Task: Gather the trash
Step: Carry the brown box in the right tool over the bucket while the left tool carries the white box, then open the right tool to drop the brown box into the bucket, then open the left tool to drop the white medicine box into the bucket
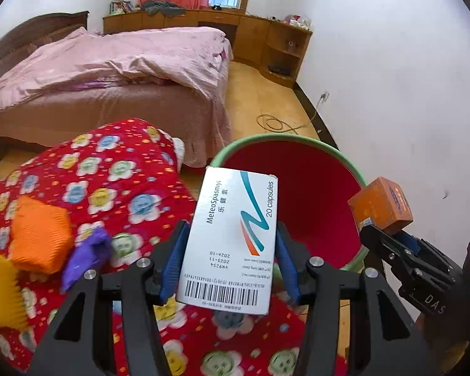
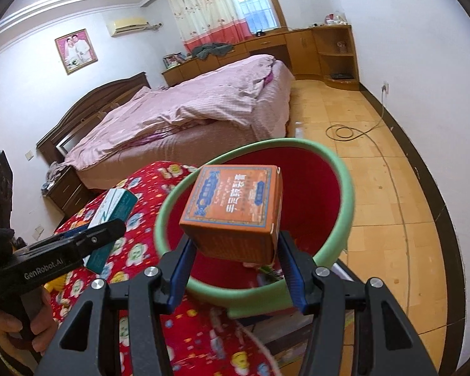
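The left wrist view sits just behind the left gripper (image 1: 230, 244), looking forward and downward along its jaws, close above the red-lined bin (image 1: 354, 172). The right wrist view looks likewise along the right gripper (image 2: 233, 250), close over the same bin (image 2: 344, 188), from a position further to its right. Both views share the bin, the red patterned cloth (image 1: 109, 181) beside it, the bed (image 1: 109, 72) beyond it, and the window wall behind the bed. Each view also catches the opposite gripper at its edge.
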`<state>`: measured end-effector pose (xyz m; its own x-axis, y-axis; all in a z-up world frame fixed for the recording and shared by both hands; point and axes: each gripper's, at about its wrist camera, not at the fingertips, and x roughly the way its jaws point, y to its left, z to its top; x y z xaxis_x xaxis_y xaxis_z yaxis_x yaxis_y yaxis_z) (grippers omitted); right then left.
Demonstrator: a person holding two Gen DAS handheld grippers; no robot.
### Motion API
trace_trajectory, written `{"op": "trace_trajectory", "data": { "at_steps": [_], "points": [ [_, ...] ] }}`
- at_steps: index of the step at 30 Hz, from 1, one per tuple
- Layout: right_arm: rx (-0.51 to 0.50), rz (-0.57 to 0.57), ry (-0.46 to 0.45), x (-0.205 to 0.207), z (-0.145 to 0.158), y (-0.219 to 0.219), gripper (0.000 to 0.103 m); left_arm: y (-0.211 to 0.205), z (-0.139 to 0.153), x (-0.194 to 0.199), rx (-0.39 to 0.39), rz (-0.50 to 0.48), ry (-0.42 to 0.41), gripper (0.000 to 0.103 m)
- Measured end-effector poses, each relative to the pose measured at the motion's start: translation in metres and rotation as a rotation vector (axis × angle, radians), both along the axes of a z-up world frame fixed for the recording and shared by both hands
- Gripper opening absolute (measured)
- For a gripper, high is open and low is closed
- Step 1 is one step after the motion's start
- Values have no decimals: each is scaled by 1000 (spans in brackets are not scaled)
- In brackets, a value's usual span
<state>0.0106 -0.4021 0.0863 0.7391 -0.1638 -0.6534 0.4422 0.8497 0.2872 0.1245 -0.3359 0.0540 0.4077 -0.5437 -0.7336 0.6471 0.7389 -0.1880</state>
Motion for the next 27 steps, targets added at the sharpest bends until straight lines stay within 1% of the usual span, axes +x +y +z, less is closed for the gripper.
{"op": "trace_trajectory", "data": {
  "at_steps": [7, 13, 15, 21, 27],
  "points": [
    [3, -24, 31, 7, -14, -27, 56, -28, -16, 9, 15, -28, 35, 54],
    [14, -27, 40, 9, -22, -37, 57, -38, -18, 8, 34, -40, -1, 55],
    [18, -25, 39, 8, -24, -39, 57, -38, -18, 9, 30, -37, -4, 56],
    [18, -24, 36, 6, -24, -39, 58, -30, -13, 8, -1, -18, 27, 56],
    [7, -21, 10, 0, -12, -31, 61, -15, -3, 5, -27, 5, 36, 56]
  ]
}}
